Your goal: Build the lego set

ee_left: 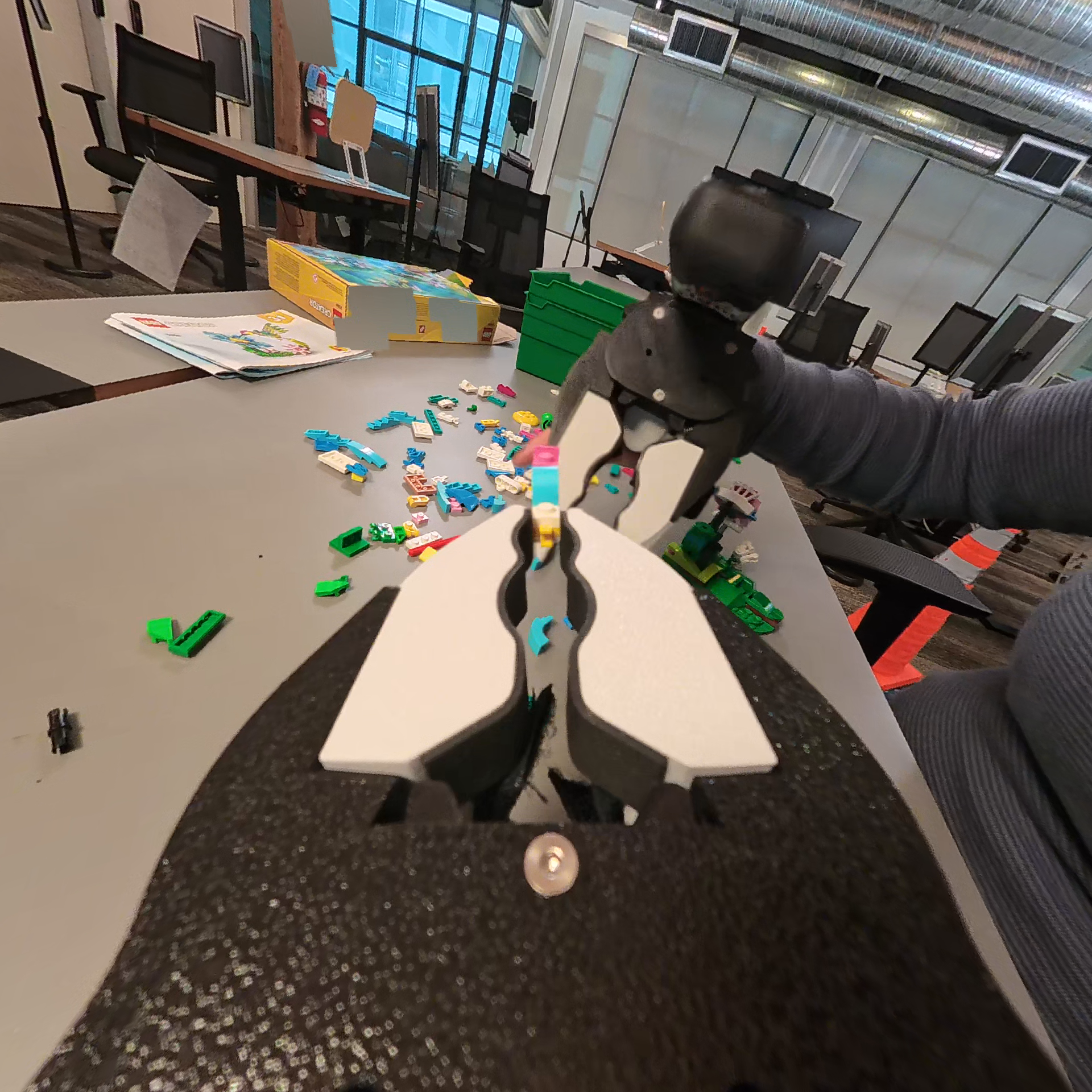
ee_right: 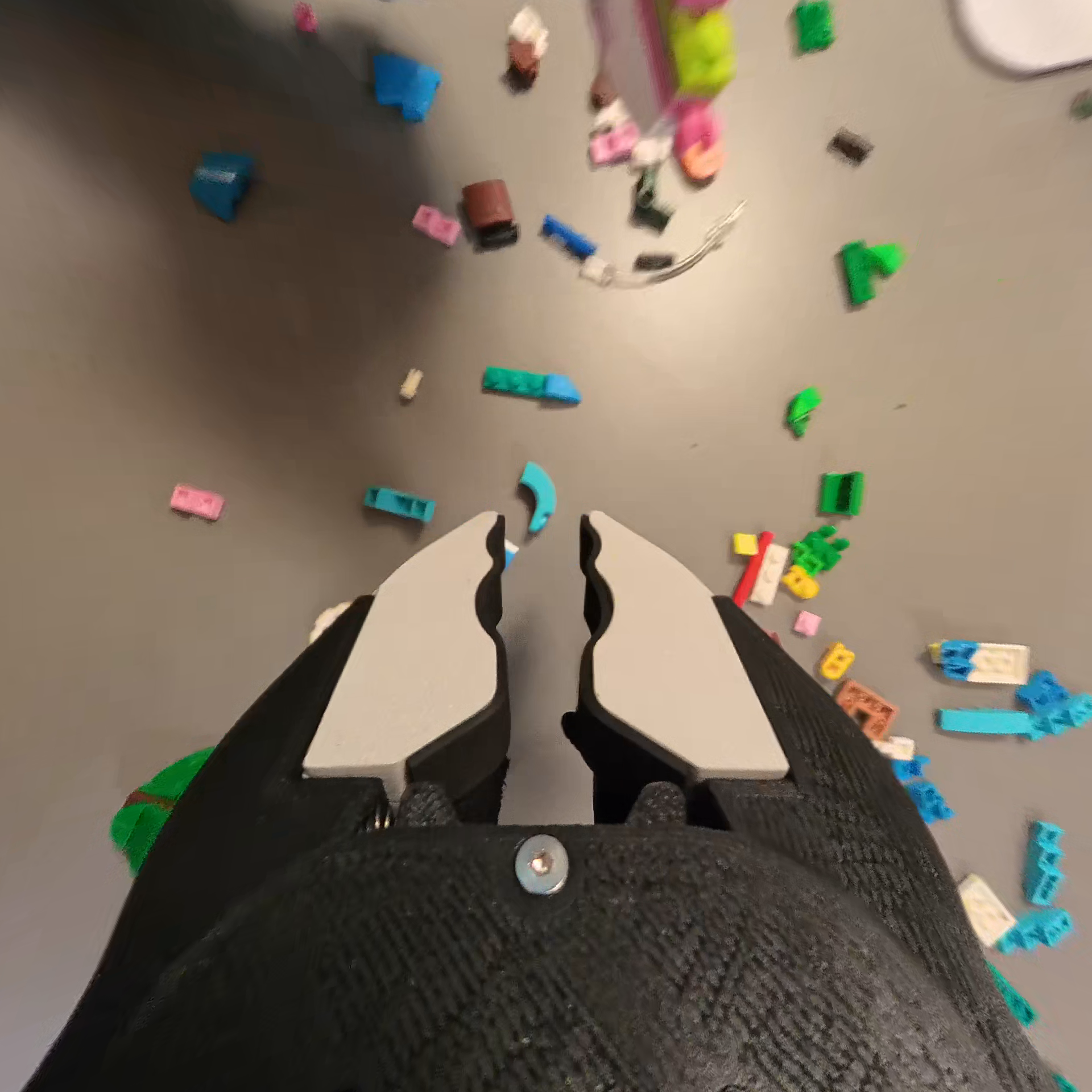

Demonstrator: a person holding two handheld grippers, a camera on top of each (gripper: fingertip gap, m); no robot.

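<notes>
- The grey table top (ee_left: 177, 473) fills the middle of the left wrist view; a yellow cardboard set box (ee_left: 378, 295), a printed instruction booklet (ee_left: 236, 343) and a stack of green plastic bins (ee_left: 561, 319) sit toward the upper centre.
- The loose bricks (ee_left: 449, 467), the task's parts in turquoise, white, pink and green, are scattered across the centre of that view, with a part-built green plant model (ee_left: 718, 567) at centre right near the table's edge.
- The left gripper (ee_left: 546, 526) is clenched on a small stacked sub-assembly (ee_left: 545, 496) with a pink top, turquoise middle and yellow base, standing upright out of the fingertips.
- The right gripper (ee_right: 542, 520) hangs over the table with its fingers released and nothing between them.
- A curved turquoise brick (ee_right: 539, 493) lies on the table just beyond those tips, slightly toward the left finger.
- My judgement: the step is picking up that curved piece to add to the held stack. Centre the tips over it, descend straight, close across its narrow width, and keep the left grip steady.
- Hard to make out: the right wrist view is motion-blurred, so the coloured mass at its top centre is unreadable, and the stack's lower end is hidden between the left fingers.
</notes>
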